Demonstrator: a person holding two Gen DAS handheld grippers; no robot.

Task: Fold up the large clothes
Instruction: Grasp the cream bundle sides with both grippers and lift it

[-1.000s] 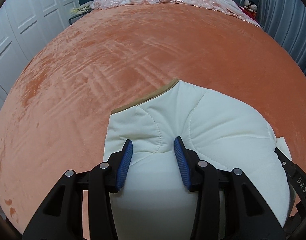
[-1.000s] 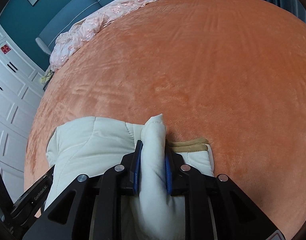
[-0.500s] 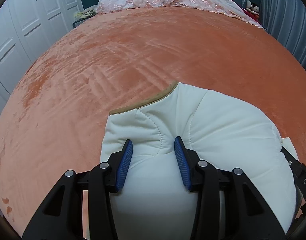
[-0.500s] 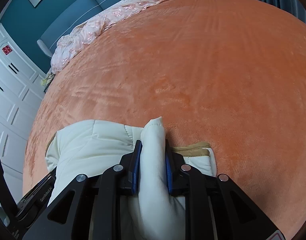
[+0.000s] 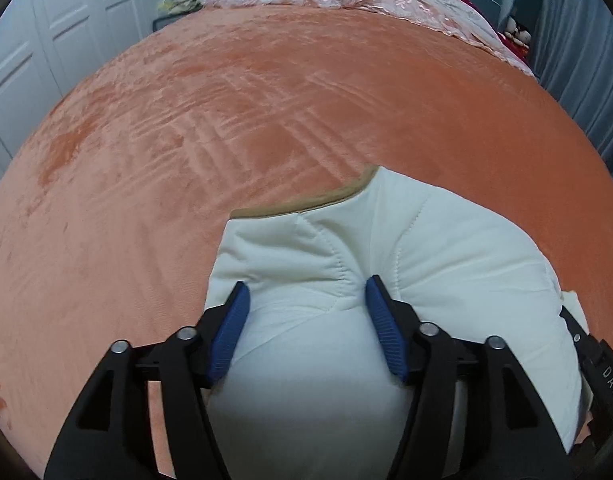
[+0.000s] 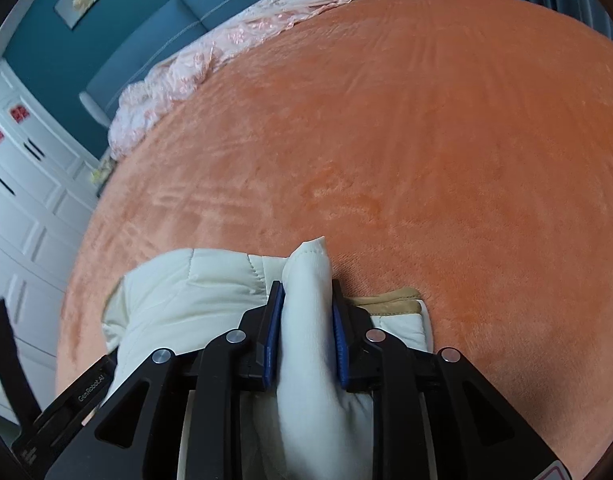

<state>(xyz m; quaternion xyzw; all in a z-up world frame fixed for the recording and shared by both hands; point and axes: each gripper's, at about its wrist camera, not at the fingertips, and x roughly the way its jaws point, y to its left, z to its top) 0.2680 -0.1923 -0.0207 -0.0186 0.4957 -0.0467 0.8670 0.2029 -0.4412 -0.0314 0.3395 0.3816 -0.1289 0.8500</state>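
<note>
Right gripper (image 6: 306,300) pinched a fold of cream jacket (image 6: 306,292), fingers (image 6: 275,332) opening slightly; jacket lay on orange bed (image 6: 426,140).

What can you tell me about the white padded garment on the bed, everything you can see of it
The white padded garment is cream, quilted with stitched seams, puffy and soft-looking, with a tan trim band along one edge. It lies bunched on the orange bedspread. The left tool straddles a bulging fold, its jaws opening and its pads looking clear of the cloth. The right tool pinches an upright ridge of fabric between its blue pads, jaws starting to open.
</note>
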